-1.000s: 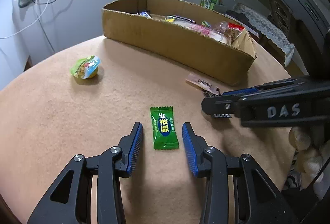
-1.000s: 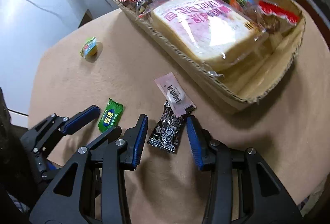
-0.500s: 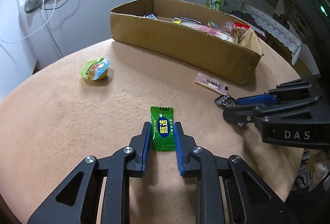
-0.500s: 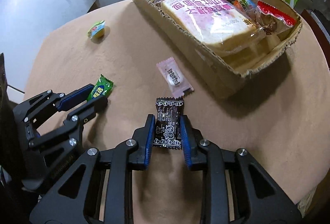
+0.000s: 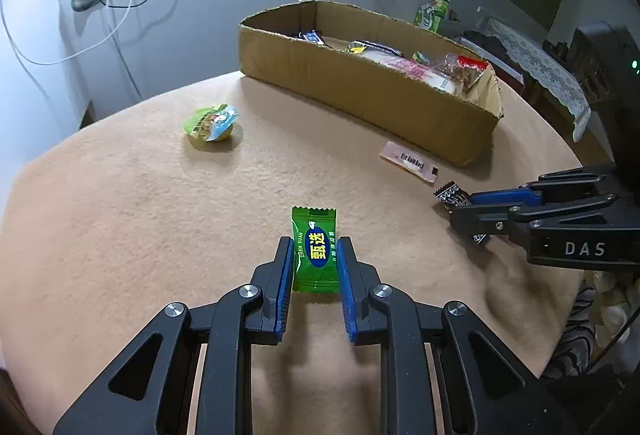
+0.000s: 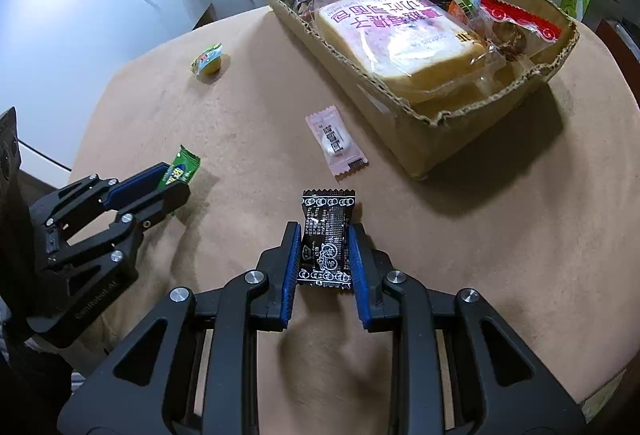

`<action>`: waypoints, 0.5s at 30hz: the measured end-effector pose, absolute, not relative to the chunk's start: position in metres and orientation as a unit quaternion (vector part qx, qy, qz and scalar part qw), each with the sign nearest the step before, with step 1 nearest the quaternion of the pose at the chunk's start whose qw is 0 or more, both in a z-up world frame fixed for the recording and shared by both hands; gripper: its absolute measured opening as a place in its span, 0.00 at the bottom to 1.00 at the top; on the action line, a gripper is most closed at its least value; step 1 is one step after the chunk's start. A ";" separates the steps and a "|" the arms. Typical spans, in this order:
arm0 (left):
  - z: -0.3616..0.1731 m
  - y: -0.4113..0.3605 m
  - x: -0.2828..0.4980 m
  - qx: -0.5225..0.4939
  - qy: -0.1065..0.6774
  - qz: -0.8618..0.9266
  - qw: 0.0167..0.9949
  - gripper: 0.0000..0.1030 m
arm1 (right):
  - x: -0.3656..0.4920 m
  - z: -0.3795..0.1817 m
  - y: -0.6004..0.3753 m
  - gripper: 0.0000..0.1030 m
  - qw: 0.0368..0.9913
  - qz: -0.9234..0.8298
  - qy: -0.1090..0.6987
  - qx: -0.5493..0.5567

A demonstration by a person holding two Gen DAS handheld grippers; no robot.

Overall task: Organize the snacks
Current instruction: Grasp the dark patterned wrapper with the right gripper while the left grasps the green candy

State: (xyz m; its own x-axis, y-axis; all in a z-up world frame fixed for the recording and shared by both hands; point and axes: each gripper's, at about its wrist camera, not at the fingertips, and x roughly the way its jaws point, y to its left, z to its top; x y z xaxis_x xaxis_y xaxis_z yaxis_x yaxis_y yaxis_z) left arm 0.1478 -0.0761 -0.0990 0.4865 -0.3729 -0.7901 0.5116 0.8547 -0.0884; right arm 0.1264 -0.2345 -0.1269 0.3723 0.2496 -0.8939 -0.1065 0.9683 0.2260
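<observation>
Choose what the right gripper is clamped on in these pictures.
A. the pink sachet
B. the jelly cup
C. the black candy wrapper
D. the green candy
C: the right gripper has both blue pads pressed against the black candy wrapper.

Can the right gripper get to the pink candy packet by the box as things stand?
Probably not yet. The right gripper is shut on the black candy packet, so its fingers are occupied. Otherwise the way looks free: the pink candy packet lies flat on bare table just ahead, apart from the cardboard box.
</observation>
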 end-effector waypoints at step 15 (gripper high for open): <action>-0.076 -0.088 0.124 0.088 0.419 -0.252 0.868 0.19 | 0.103 -0.114 -0.240 0.24 0.833 0.139 0.533 0.055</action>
State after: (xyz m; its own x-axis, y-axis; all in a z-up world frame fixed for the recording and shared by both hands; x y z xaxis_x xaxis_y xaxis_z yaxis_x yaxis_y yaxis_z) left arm 0.1237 -0.0883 -0.0762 0.5220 -0.3642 -0.7713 0.5116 0.8572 -0.0586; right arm 0.1028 -0.2401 -0.1137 0.3940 0.2902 -0.8721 -0.1729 0.9553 0.2398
